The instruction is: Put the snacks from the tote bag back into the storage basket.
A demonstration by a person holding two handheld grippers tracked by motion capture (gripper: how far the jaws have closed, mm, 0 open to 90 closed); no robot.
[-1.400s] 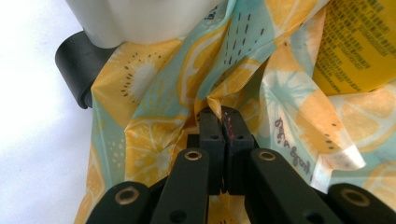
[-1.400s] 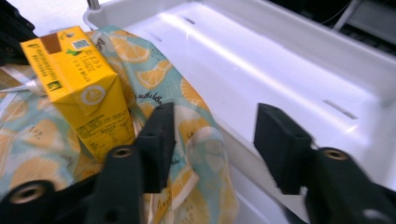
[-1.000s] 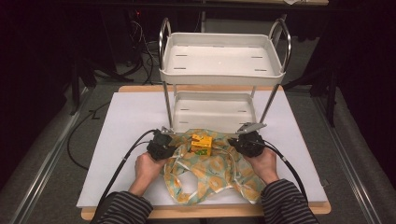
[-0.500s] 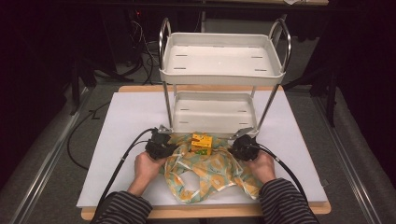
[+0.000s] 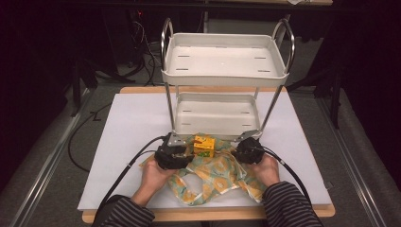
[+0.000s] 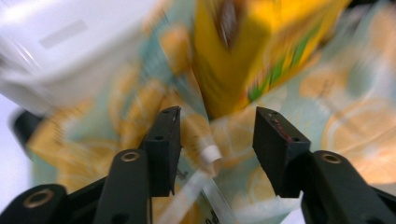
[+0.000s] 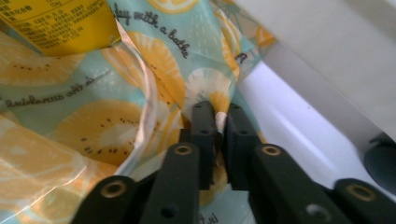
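A white two-tier metal-framed cart (image 5: pixel 225 71) stands on the white table board (image 5: pixel 127 142). In front of its base lies a crumpled citrus-print plastic bag (image 5: pixel 215 177), legibly printed "with a bathe". The small yellow carton (image 5: pixel 204 145) on it shows blurred, unreadable print. The right gripper (image 7: pixel 216 122) pinches the bag's edge; the left gripper (image 6: pixel 215 128) gapes apart before the carton.

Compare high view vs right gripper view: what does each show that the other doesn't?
High view alone: the two-shelf cart, both hands, the left gripper and the whole table. Right gripper view alone: the right gripper shut on the bag edge, and script printed on the bag. Both: the citrus-print bag and yellow box.
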